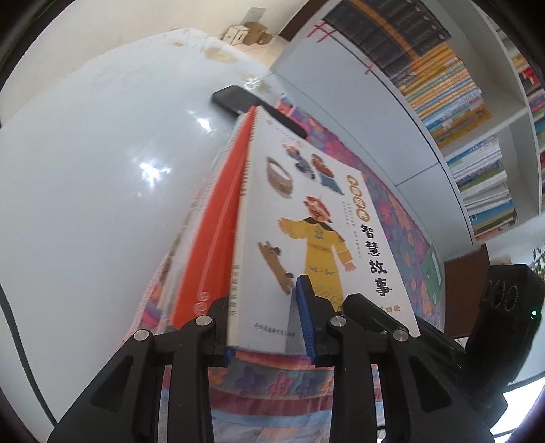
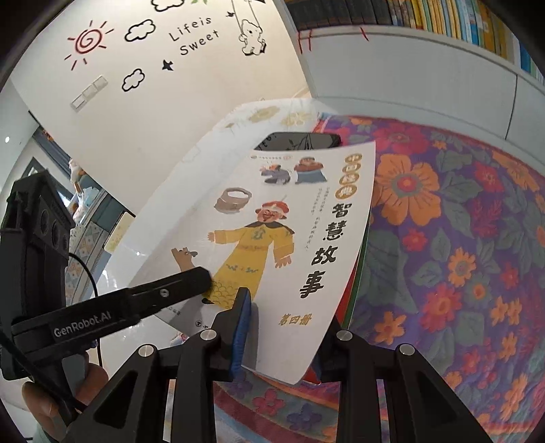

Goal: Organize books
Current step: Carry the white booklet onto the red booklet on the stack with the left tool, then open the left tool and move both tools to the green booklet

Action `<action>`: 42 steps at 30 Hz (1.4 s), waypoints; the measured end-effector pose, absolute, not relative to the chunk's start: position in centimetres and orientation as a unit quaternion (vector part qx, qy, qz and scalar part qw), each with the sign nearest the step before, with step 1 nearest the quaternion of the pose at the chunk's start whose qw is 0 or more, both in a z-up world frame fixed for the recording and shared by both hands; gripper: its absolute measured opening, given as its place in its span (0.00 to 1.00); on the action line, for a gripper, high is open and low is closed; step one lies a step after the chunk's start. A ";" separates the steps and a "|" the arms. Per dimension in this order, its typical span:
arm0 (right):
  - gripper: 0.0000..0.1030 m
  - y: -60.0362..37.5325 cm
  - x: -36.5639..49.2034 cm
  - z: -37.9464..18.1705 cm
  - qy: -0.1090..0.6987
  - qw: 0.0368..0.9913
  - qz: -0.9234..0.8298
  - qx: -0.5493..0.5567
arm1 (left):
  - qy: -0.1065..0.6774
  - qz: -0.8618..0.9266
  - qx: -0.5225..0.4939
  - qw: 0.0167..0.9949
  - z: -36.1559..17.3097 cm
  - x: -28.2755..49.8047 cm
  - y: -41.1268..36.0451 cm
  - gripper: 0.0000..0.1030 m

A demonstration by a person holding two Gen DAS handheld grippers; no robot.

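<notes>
A stack of thin books stands tilted on the floral cloth (image 2: pixel 460 238). Its top book (image 1: pixel 306 218) is white, with a yellow-robed figure and black Chinese title; it also shows in the right wrist view (image 2: pixel 289 238). An orange book (image 1: pixel 211 245) lies against it on the left. My left gripper (image 1: pixel 265 327) is shut on the stack's near edge, one blue pad (image 1: pixel 306 317) on the white cover. My right gripper (image 2: pixel 279 337) is shut on the same stack's near edge, its blue pad (image 2: pixel 240 330) on the cover. The left gripper's finger (image 2: pixel 170 289) crosses the cover's lower left.
A black phone (image 1: pixel 238 100) lies at the stack's far end, also in the right wrist view (image 2: pixel 299 140). A white tabletop (image 1: pixel 85 170) lies left. A white bookshelf (image 1: pixel 460 85) full of books stands right. Cardboard boxes (image 1: pixel 245 32) sit on the floor beyond.
</notes>
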State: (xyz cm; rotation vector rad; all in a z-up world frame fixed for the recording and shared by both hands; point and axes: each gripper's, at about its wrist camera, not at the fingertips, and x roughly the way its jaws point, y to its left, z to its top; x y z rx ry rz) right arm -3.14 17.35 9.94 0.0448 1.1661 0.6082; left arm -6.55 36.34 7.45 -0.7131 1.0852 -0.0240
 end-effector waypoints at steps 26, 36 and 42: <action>0.40 16.3 -4.8 8.7 0.584 0.751 0.309 0.000 | 0.484 0.027 -0.263 0.834 10.9 -7.4 34.0 0.26; 0.41 0.5 -3.5 9.5 0.589 0.778 0.210 0.057 | 0.500 -0.083 -0.219 0.834 12.4 -2.3 19.1 0.26; 0.41 -15.9 0.2 9.4 0.578 0.797 0.083 0.156 | 0.532 -0.154 -0.178 0.813 11.6 1.7 6.7 0.26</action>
